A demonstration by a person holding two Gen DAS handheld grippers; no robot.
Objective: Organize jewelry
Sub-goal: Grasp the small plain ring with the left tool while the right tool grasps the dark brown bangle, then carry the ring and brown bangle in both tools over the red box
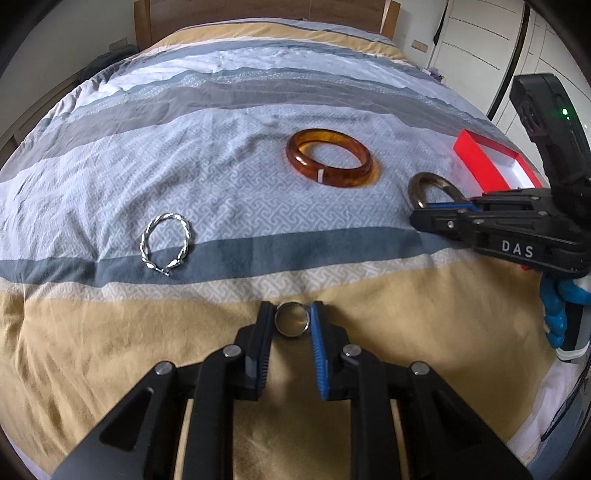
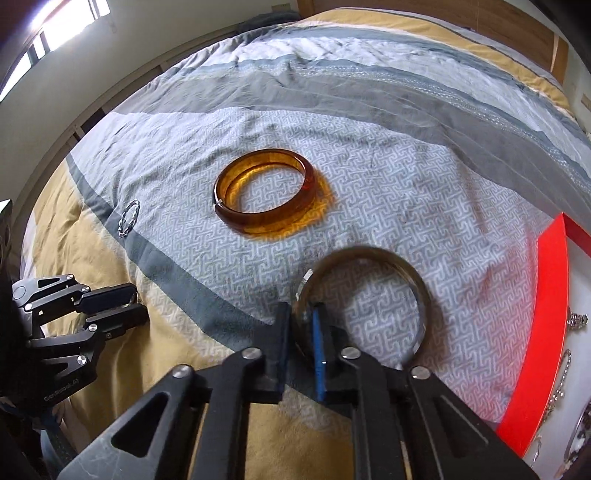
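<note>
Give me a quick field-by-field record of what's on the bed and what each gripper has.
left gripper: shut on small ring
right gripper: shut on dark bangle
amber bangle: flat on bedspread, untouched
twisted silver bracelet: flat on bedspread, untouched
red box: open, chains inside, at the right

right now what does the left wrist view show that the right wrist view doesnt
Only the left wrist view shows the small metal ring pinched in the left hand-held gripper, plus the white cabinets.

Only the right wrist view shows chains lying inside the red box, and a bright window.

Both show the amber bangle and twisted silver bracelet lying on the striped bedspread, and the right hand-held gripper shut on the dark bangle.
</note>
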